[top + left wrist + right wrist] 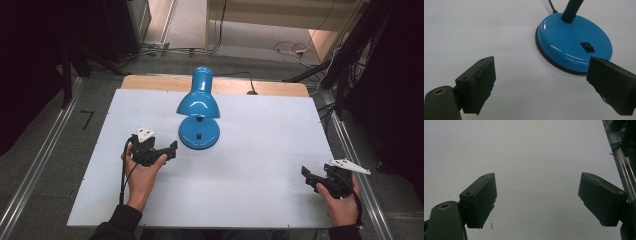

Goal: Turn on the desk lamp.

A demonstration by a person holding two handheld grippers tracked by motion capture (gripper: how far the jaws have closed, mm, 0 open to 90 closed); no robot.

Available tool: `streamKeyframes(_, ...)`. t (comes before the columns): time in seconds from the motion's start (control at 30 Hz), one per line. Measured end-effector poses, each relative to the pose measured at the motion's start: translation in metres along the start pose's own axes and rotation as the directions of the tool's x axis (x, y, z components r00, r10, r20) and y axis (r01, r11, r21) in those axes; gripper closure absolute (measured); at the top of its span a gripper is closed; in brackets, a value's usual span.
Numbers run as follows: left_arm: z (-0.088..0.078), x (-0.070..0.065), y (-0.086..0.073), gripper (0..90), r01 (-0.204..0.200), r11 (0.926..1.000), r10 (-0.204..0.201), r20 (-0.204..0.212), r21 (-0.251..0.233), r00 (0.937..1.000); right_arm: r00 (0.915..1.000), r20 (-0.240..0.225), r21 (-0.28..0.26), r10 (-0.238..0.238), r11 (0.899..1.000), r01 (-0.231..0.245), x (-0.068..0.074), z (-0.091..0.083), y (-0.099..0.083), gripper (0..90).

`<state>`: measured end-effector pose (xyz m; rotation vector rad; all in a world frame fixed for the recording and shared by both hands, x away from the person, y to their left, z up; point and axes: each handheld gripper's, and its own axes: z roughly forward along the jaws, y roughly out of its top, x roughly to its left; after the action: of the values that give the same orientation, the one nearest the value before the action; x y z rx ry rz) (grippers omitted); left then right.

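On the pale matte worktop stands a glossy blue lamp, its round domed base rimmed in black, with a small black rocker switch and a ribbed flexible neck carrying a bell-shaped shade. Just beside the base hovers the left tool, its flat, blocky black jaws spread wide with nothing between them. Well apart, near the worktop's right edge, the right tool is likewise spread and empty
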<state>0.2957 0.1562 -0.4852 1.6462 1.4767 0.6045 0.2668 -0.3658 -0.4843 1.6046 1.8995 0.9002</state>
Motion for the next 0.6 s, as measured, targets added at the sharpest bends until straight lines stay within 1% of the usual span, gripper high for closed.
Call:
streamKeyframes(0.1, 0.002, -0.002, 0.001, 11.7, -0.008, 0.9999, 0.008, -0.005, 0.007, 1.0000, 1.0000, -0.001, 0.000, 0.001, 1.000, -0.001, 0.000, 0.000, 0.000, 14.0)
streamKeyframes(0.3, 0.007, -0.010, 0.005, 11.8, -0.017, 0.9998, 0.016, 0.008, 0.010, 0.9998, 1.0000, -0.003, 0.000, 0.004, 1.000, -0.004, 0.000, 0.000, 0.000, 14.0)
streamKeyframes(0.33, 0.009, -0.013, 0.006, 11.8, -0.020, 0.9998, 0.020, 0.011, 0.009, 0.9997, 1.0000, -0.004, 0.000, 0.004, 1.000, -0.004, 0.000, 0.000, 0.000, 14.0)
streamKeyframes(0.6, 0.016, -0.021, 0.009, 12.7, -0.017, 0.9998, 0.017, 0.027, 0.008, 0.9995, 0.9999, -0.009, -0.003, 0.007, 1.000, -0.007, -0.001, 0.000, 0.000, 14.0)
